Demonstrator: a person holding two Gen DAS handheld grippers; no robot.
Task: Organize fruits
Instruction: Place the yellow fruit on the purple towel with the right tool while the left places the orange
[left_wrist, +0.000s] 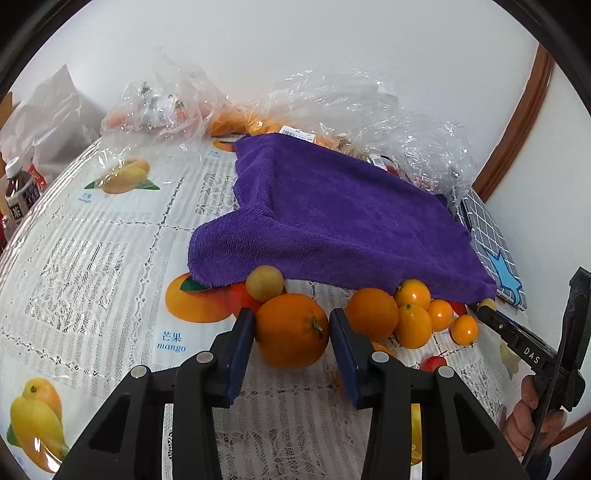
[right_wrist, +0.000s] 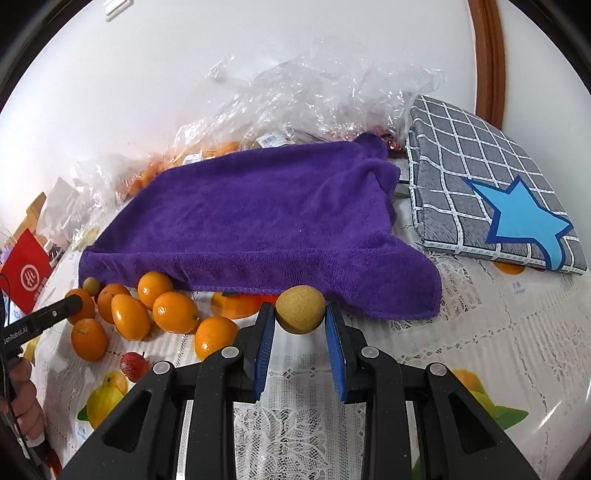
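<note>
Under the purple towel (left_wrist: 332, 218), hidden contents; left gripper (left_wrist: 291, 332) pinches orange (left_wrist: 291, 330), right gripper (right_wrist: 300, 314) longan (right_wrist: 300, 309).

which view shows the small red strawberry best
The right wrist view: the small red strawberry lies in plain sight on the white lace-pattern tablecloth, near the oval orange kumquats. The left wrist view shows it only partly, cut off by that camera's own gripper arm.

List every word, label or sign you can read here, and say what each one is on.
"芒果 mango": tablecloth, under a printed fruit.
"mango": tablecloth again, by the far printed mango.
"DAS": arm of the right tongs.
"enRobot.AI", start cut off: arm of the left tongs.
"茶": bottle label; the rest is blurred.
Barcode stickers on the plastic bags: too small.
Red card logo: unreadable.
</note>
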